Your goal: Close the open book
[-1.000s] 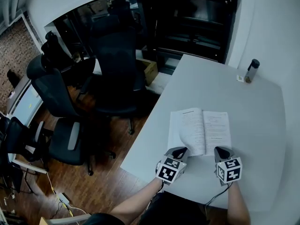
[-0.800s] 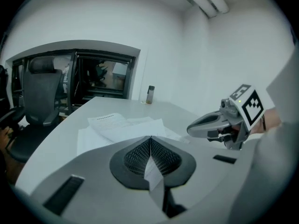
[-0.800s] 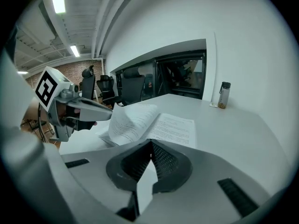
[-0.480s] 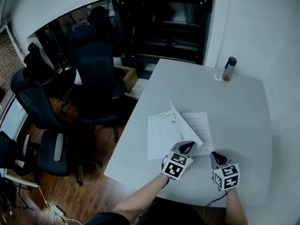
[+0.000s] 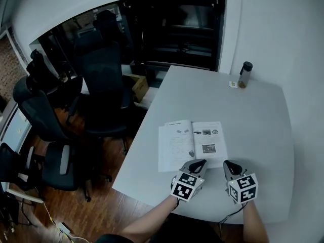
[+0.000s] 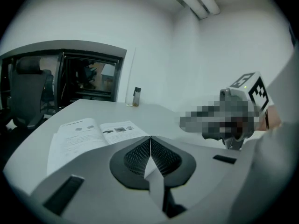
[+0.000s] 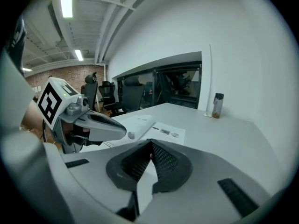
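Left gripper (image 6: 150,143) first, and its own view settles it: the two ribbed jaw faces meet edge to edge, with nothing pinched between them. Right gripper (image 7: 151,146), same story: jaws pressed together, empty.

The book (image 5: 192,143) lies flat and open on the white table (image 5: 263,130), just ahead of both sets of jaw tips. The head view alone shows the pair side by side. The left gripper's tips are over the near edge of the right-hand page, and the right gripper's are just off that page's near corner. Contact with the paper can't be told.

From the left gripper view the book sits ahead and to the left of the jaws. From the right gripper view it is ahead too, beyond the left gripper's nose. A bottle (image 7: 217,105) stands far beyond the jaws, near the wall.
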Demonstrator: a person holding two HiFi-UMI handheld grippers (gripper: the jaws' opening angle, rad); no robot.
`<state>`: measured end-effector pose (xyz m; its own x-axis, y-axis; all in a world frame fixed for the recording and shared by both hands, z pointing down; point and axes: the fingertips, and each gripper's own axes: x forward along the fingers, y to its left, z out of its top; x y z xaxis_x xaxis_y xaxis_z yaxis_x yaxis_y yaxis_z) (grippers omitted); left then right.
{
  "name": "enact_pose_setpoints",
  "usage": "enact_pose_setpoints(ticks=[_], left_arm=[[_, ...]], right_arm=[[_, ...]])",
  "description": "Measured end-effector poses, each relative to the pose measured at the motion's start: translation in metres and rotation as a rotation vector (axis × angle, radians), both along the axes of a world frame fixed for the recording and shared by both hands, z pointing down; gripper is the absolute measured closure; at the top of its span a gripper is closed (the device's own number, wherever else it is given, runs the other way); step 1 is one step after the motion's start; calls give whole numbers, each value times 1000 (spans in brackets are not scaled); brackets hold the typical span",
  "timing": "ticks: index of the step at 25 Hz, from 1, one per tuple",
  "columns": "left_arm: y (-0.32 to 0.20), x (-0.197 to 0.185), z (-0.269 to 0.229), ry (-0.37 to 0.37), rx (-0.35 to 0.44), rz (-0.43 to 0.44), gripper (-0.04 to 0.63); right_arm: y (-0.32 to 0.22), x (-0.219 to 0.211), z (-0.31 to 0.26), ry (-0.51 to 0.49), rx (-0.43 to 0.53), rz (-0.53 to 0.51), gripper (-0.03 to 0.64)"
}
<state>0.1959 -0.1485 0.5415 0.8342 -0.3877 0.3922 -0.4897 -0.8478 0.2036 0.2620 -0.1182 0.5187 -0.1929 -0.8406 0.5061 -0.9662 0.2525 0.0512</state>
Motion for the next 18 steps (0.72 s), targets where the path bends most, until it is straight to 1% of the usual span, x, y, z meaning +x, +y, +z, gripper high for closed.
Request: enact_pose_setpoints(ticks=[6,9,10,11,12,14,16,18], left_arm=[[-14,-77,15,-53,-31,-146,590],[-21,-117,24,-82,-55,-211,589],[-22,-128,27,-88,-64,-230,590],[-24,-139,30,-94,-72,-247,591],[-25,-148,33,-100,-79,-262,589],[-28,-165,39,-111,-88,-286,590],[-29,-178,45,-118,-99,-302,590],[-30,-188,51,-123,-112,-310,589]], right_arm=[[-29,-76,22,-36,-55,-181,612],[-42,-114,32,-36,-81,-242,609],[-46,-125,35,-33,-88,-256,570],[-51,-135,38,-27,-92,-269,503],[-55,-144,42,-15,-93,-280,478],[-63,-159,48,26,-90,-299,367],[-68,-169,58,85,-97,-323,299],[-70,-178,68,142,-117,-354,264]])
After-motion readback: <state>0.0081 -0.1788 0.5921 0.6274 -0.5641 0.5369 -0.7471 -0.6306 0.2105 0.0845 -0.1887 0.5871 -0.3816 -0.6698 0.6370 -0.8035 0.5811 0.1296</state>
